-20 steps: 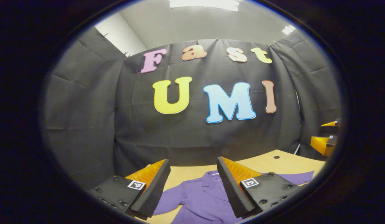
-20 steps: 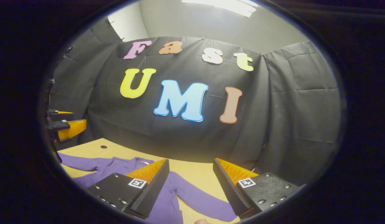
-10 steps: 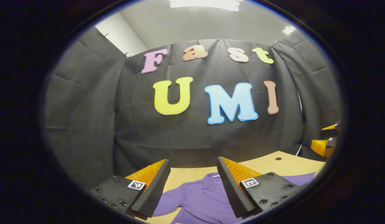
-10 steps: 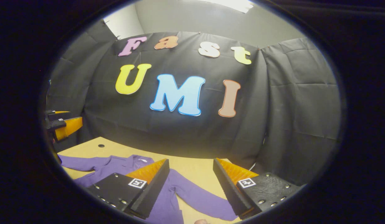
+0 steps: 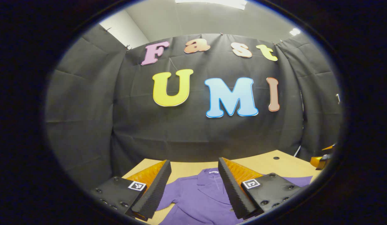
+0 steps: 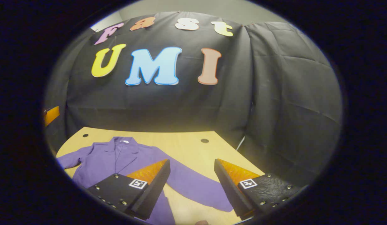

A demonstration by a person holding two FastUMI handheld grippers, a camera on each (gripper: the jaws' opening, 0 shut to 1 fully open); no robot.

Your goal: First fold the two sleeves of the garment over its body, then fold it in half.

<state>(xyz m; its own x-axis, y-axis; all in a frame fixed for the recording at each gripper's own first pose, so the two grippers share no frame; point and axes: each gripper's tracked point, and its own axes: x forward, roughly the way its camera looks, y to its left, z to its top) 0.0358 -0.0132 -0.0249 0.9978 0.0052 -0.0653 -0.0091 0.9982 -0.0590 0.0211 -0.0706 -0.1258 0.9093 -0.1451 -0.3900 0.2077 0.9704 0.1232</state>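
Observation:
A purple collared garment lies flat on the wooden table, collar toward the booth's wall, both sleeves spread out. Its right sleeve runs under the gap of my right gripper, which hangs open above it, nothing between the fingers. In the left gripper view the garment's collar and chest lie below my left gripper, also open and holding nothing. The left sleeve starts beside its left finger. The other gripper peeks in at the right edge.
The table is light wood with small round holes near its far edge. Black cloth walls close the booth behind and on both sides. The left gripper's tip shows at the left edge of the right gripper view.
Both grippers have tilted down toward the table, the right one much more. More of the garment and tabletop now shows in the right gripper view. Both stay open.

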